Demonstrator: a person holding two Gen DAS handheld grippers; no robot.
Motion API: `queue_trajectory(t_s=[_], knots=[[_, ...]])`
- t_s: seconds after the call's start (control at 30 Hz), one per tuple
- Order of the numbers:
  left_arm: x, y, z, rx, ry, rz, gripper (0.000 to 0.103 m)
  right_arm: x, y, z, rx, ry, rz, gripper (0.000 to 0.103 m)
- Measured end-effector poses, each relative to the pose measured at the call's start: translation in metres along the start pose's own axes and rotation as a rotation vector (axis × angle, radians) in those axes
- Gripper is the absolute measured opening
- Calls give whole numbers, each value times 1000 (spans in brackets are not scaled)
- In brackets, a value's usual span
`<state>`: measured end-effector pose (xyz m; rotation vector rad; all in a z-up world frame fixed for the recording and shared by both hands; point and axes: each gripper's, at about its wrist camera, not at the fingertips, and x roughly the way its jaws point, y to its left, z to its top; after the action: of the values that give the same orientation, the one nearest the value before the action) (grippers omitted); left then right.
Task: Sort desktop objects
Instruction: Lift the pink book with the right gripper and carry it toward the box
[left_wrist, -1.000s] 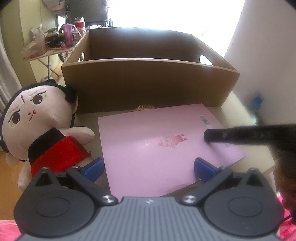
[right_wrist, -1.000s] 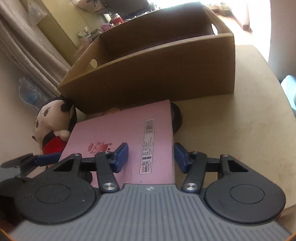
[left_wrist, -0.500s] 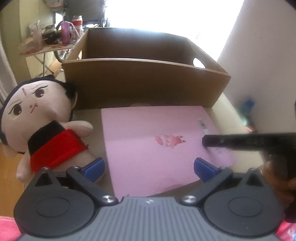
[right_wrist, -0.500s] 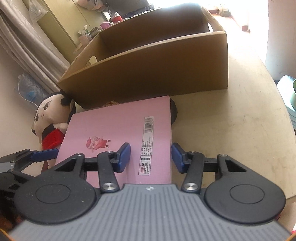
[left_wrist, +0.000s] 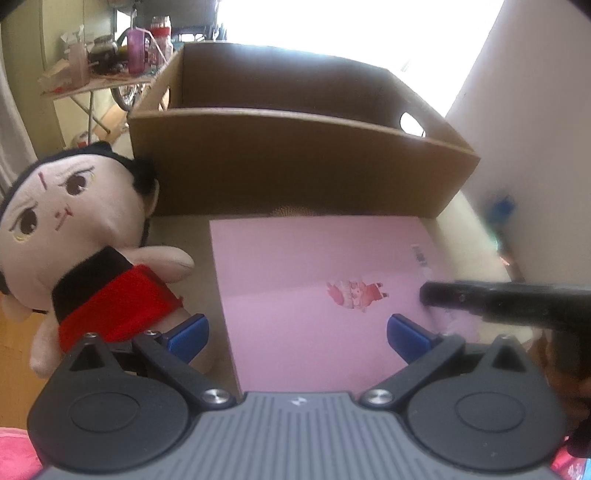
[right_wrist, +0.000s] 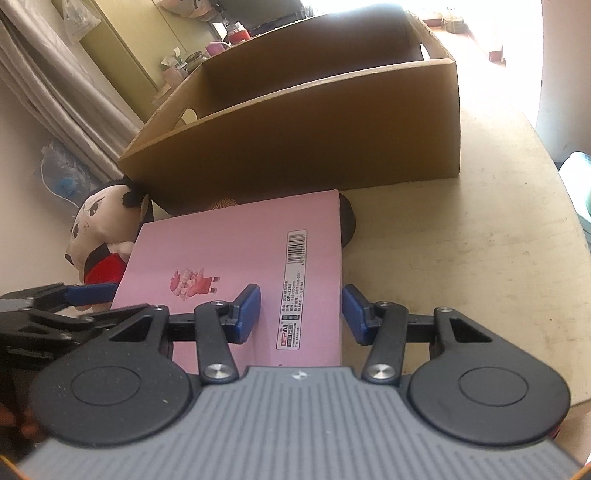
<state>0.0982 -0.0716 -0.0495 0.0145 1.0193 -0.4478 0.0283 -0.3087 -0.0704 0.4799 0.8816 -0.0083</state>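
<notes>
Since the earlier frame the right gripper (right_wrist: 301, 314) has narrowed slightly; its jaws now straddle the right edge of the book (right_wrist: 236, 266), one pad over the cover, one just off the edge, neither clearly pressing. This suggests a pinch on that edge is being set up. The book is pink, flat, with a small cartoon print and a barcode label, lying on the table (right_wrist: 461, 258) just near of the box (right_wrist: 295, 125). The left gripper (left_wrist: 297, 334) hangs wide open over the book's near left part, holding nothing. The doll (left_wrist: 74, 236) sits left of the book.
</notes>
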Motion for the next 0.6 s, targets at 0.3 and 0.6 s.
queue_trajectory(t_s=[0.3, 0.6], knots=[[13, -1, 0, 18, 26, 9, 103, 6, -13, 5, 75, -2, 74, 52], [20, -5, 2, 25, 29, 9, 103, 17, -26, 9, 152, 12, 120, 53]])
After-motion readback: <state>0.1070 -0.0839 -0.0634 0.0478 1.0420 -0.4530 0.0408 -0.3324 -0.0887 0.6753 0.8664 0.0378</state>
